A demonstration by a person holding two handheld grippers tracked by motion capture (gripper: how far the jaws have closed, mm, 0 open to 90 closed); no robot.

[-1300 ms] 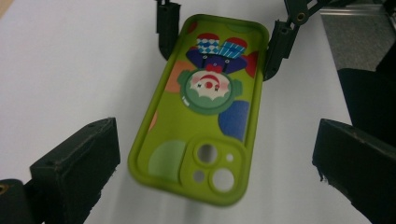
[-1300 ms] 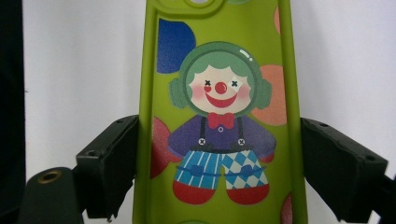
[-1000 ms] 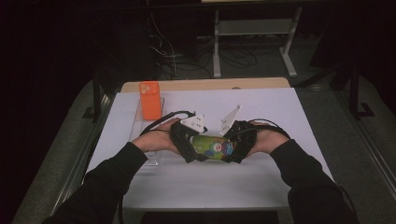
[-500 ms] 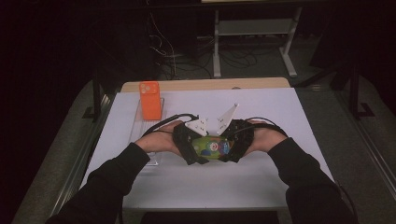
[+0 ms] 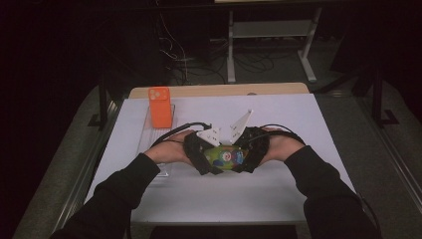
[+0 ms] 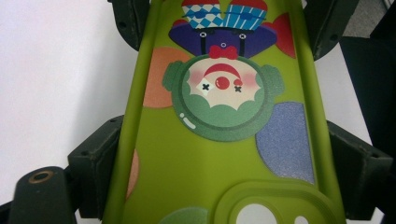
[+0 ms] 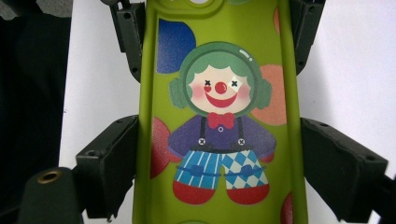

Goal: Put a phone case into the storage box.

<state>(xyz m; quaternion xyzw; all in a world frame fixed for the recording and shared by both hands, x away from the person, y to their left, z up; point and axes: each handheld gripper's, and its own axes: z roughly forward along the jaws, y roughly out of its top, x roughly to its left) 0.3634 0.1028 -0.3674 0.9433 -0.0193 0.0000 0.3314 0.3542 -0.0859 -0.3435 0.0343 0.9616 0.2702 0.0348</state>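
A lime-green phone case (image 5: 225, 157) printed with a clown hangs just above the middle of the white table, gripped at both ends. My left gripper (image 5: 203, 153) is shut on its camera-hole end, and in the left gripper view the case (image 6: 219, 135) runs between my two black jaws. My right gripper (image 5: 247, 152) is shut on the opposite end, where the clown's legs (image 7: 220, 172) lie between its jaws. Each gripper view shows the other gripper's jaws clamping the far end of the case.
An orange phone (image 5: 160, 107) stands at the back left on a clear plastic tray (image 5: 155, 144) that reaches toward my left forearm. A white sheet (image 5: 278, 194) covers the table. Beyond the far edge, the dark floor holds cables and a white shelf frame (image 5: 271, 37).
The two hands have drawn slightly closer around the case and the grey plates on top have tilted a little. The case has stayed in place.
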